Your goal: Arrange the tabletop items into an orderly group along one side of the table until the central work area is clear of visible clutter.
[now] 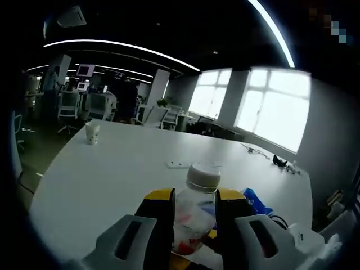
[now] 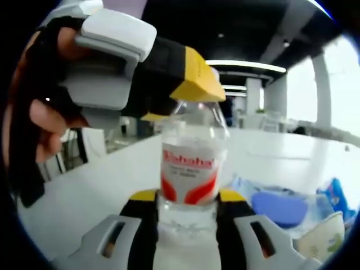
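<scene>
Both jaws of the left hand-held gripper (image 1: 194, 228) were clamped on the water bottle (image 1: 194, 216), and the right hand-held gripper (image 2: 187, 222) pinched the same bottle's base, lifted over the table (image 1: 112, 180). It was clear ribbed plastic with a white cap and a red-and-white label. The middle of the smooth white table looked mostly bare, though a paper cup (image 1: 91, 133) stood far off and blue packets (image 2: 281, 205) sat near the edge, so the tidying seemed only partly done
</scene>
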Available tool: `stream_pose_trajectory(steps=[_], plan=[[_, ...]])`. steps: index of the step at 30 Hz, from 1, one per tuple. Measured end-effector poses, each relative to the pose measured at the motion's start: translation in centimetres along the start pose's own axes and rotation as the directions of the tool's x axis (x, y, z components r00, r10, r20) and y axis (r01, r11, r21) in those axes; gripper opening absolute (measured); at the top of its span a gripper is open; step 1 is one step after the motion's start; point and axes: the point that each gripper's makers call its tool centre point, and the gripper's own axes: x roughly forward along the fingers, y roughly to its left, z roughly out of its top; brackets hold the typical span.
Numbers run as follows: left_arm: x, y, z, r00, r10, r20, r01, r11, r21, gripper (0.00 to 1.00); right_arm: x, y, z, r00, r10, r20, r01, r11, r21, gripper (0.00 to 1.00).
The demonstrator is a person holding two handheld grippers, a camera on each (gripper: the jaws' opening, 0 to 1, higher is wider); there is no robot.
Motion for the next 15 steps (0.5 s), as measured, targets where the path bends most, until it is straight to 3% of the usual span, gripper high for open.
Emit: stream_pose_trajectory(steps=[15], plan=[[-1.6, 1.1, -0.8, 1.000, 0.005, 0.012, -0.004, 1.000, -0.021, 0.29, -0.8, 0.7, -0.6, 0.999, 0.019, -0.030, -0.021, 0.999, -0.049, 0.36]])
